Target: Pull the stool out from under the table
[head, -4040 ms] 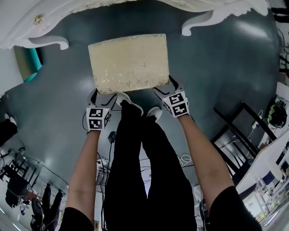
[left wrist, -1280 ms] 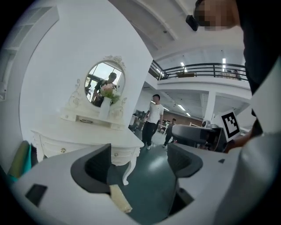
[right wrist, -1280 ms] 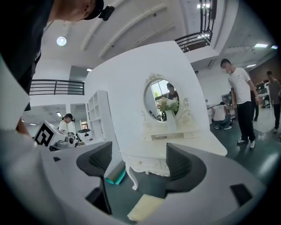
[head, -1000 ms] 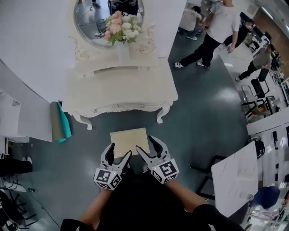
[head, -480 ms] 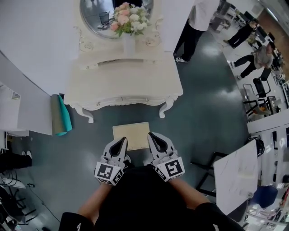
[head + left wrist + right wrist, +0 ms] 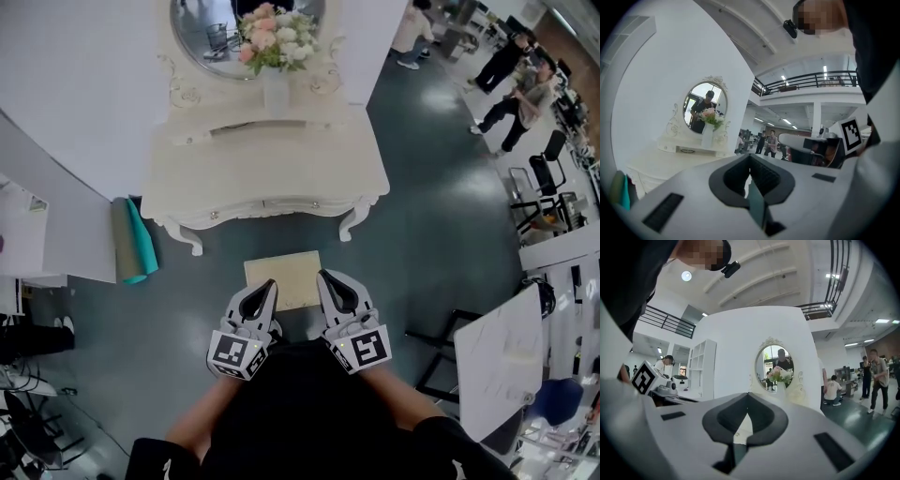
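Observation:
The stool [image 6: 283, 278], with a beige cushion, stands on the dark floor just in front of the white dressing table [image 6: 267, 169], clear of its front edge. My left gripper [image 6: 269, 285] and right gripper [image 6: 325, 277] hover side by side over the stool's near edge, high above it and touching nothing. Both are shut and empty. The left gripper view shows the left gripper [image 6: 750, 157] with its dark pads together, aimed level at the dressing table [image 6: 679, 159]. The right gripper [image 6: 747, 396] is likewise closed, and a sliver of the stool [image 6: 740, 430] shows past its pads.
A vase of flowers [image 6: 275, 42] and an oval mirror [image 6: 211, 28] sit at the back of the dressing table. A teal rolled mat [image 6: 141, 242] leans at its left. A black chair frame [image 6: 439, 361] and a white table [image 6: 502, 370] stand at the right. People [image 6: 514, 98] walk at the far right.
Four seconds ago I was bent low with both grippers at the stool's near corners. One second ago both jaws stood open above it; now they are shut, and the hands are slightly higher.

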